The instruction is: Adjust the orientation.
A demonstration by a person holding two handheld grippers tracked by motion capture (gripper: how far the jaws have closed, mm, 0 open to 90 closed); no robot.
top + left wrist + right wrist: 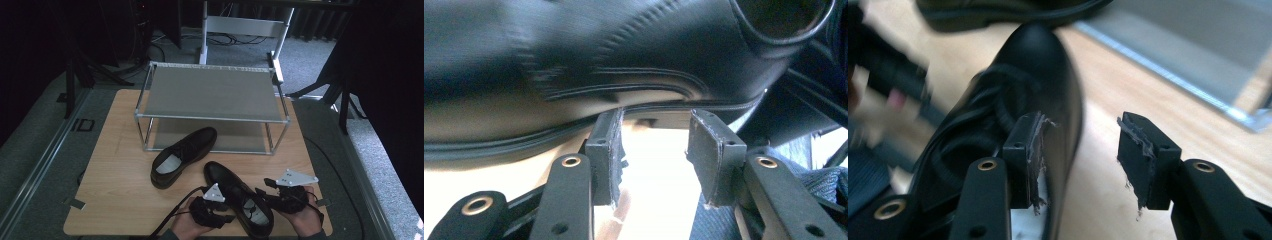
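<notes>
A black leather lace-up shoe (pixel 239 198) lies on the wooden worktop (pixel 120 165) near its front edge, toe pointing away, pale insole showing at the heel opening. The left gripper (pixel 216 209) sits just beside the shoe's left flank, jaws apart with nothing between them; in the left gripper view the shoe's stitched side (pixel 624 65) looms close past the tips. The right gripper (pixel 272 196) sits at the shoe's right, jaws apart and empty, one jaw over the shoe's rim. A second black shoe (pixel 183 155) lies farther back, toe under the two-shelf rack (pixel 212 95), whose top shelf is bare.
</notes>
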